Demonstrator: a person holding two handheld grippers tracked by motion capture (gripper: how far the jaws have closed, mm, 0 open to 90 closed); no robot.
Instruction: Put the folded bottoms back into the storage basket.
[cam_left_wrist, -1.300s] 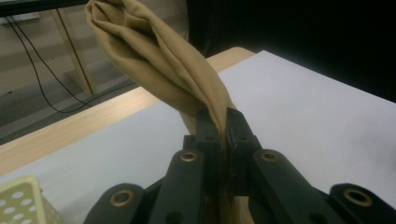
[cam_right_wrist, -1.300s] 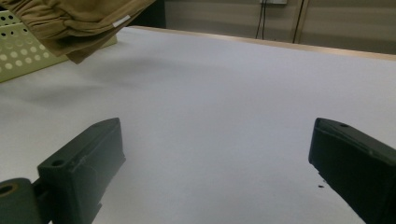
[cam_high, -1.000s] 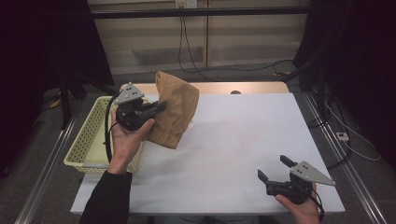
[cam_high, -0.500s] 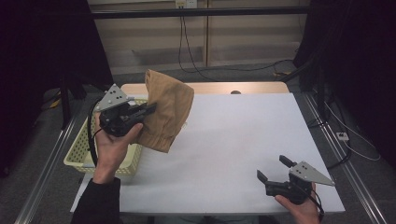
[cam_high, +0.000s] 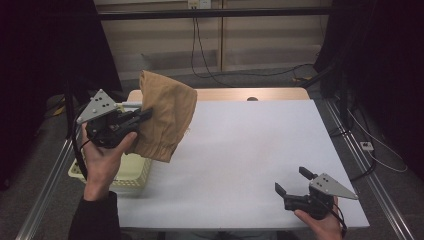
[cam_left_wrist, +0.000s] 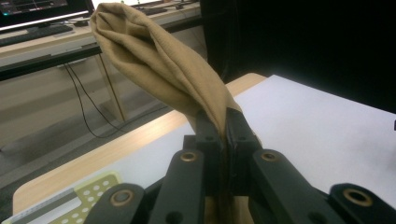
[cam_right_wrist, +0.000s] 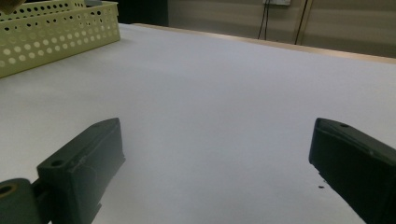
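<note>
At upper left of the high view, the left gripper (cam_high: 145, 114) pinches the tan cloth (cam_high: 165, 115) aloft beside the perforated pale-yellow plastic basket (cam_high: 131, 172); the right gripper (cam_high: 290, 181), jaws apart, should catch a hanging edge for spreading.

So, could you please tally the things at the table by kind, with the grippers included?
Tan cloth: 1
Yellow perforated basket: 1
Grippers: 2, the left gripper clamping the cloth, the right gripper open over the white table
Total: 4
</note>
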